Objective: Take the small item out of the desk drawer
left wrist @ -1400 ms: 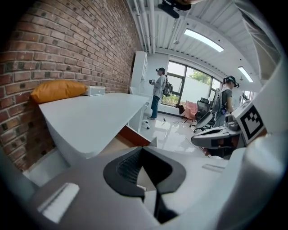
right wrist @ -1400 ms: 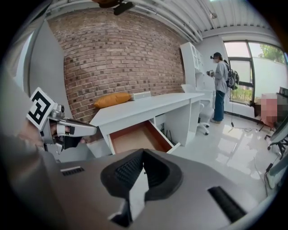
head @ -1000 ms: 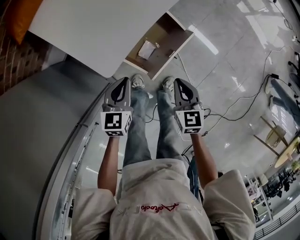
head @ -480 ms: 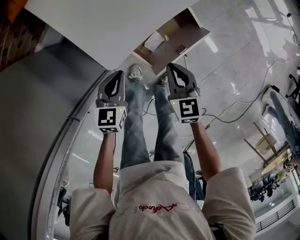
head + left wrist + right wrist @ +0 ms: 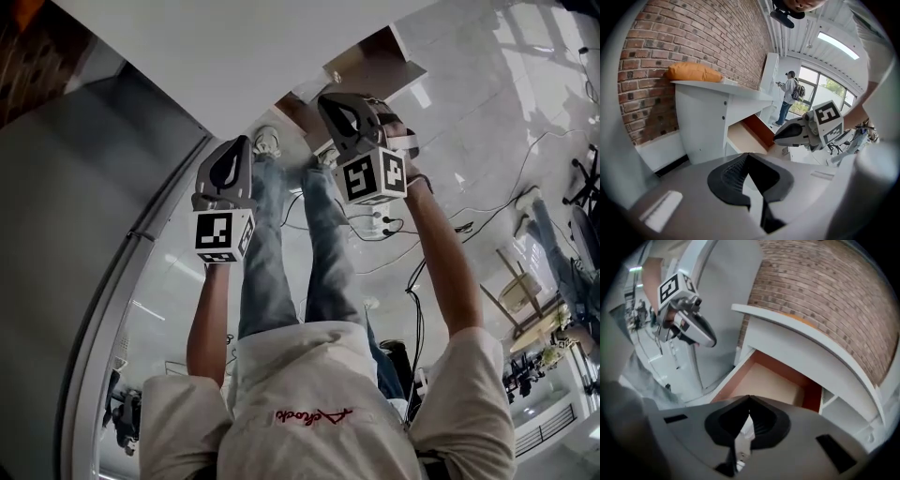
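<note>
The white desk [image 5: 234, 47] has its wooden drawer [image 5: 389, 70] pulled open. My right gripper [image 5: 325, 99] hangs over the drawer's near part with its jaws shut. In the right gripper view the jaws [image 5: 749, 398] meet at the tips above the drawer floor [image 5: 773, 383]. A small white item [image 5: 746, 427] shows through the gap behind them, down in the drawer. My left gripper [image 5: 246, 141] is held lower, short of the desk edge, shut and empty. In the left gripper view the drawer [image 5: 745, 136] lies ahead, with the right gripper [image 5: 776, 137] over it.
An orange cushion [image 5: 691, 72] lies on the desk top by a brick wall [image 5: 693, 33]. The holder's legs and shoes [image 5: 267, 142] stand just before the drawer. Cables [image 5: 450, 220] trail over the glossy floor to the right. A person [image 5: 787, 96] stands far off by windows.
My right gripper has moved forward and up over the open drawer, covering the white item in the head view. The left gripper has stayed about where it was.
</note>
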Demonstrator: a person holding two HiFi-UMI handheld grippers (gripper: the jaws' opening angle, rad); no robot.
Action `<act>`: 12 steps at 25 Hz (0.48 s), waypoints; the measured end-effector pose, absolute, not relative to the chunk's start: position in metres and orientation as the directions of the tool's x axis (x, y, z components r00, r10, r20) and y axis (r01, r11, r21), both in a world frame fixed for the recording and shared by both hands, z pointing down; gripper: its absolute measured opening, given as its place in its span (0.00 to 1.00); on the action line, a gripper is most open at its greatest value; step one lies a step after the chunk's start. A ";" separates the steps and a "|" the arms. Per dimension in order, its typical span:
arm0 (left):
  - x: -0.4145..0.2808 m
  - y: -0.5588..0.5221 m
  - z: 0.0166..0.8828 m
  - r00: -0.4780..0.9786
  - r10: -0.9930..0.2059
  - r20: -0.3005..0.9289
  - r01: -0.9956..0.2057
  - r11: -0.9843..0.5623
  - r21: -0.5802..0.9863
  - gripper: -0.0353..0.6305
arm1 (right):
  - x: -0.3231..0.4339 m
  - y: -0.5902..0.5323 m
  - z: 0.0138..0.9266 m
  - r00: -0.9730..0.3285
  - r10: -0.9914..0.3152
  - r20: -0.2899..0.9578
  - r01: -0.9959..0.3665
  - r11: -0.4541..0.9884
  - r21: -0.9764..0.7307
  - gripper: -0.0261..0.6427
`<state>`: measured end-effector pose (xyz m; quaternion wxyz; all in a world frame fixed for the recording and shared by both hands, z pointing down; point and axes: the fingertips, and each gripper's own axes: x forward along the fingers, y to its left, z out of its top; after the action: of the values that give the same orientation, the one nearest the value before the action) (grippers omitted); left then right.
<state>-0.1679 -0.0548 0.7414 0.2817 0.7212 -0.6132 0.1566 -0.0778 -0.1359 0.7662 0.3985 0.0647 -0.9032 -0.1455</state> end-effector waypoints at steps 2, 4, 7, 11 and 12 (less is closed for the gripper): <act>-0.168 -0.055 0.742 0.199 -0.795 0.572 -0.972 -0.087 0.217 0.06 | -0.085 -0.134 0.777 -0.645 -0.179 0.743 0.140 0.928 0.345 0.06; -0.167 -0.056 0.741 0.201 -0.796 0.572 -0.972 -0.087 0.220 0.06 | -0.089 -0.132 0.787 -0.612 -0.132 0.780 0.268 0.893 0.361 0.06; -0.165 -0.058 0.741 0.203 -0.798 0.567 -0.970 -0.086 0.226 0.06 | -0.090 -0.130 0.804 -0.554 -0.080 0.829 0.404 0.844 0.352 0.06; -0.163 -0.058 0.741 0.204 -0.799 0.566 -0.969 -0.083 0.232 0.06 | -0.086 -0.129 0.829 -0.468 -0.024 0.883 0.482 0.831 0.278 0.06; -0.162 -0.057 0.741 0.205 -0.798 0.566 -0.969 -0.083 0.233 0.06 | -0.084 -0.128 0.834 -0.447 -0.013 0.894 0.490 0.833 0.257 0.06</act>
<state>-0.1616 -0.0572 0.7408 0.2879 0.7207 -0.6130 0.1481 -0.0843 -0.1282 0.8339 0.5048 -0.1466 -0.8135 -0.2489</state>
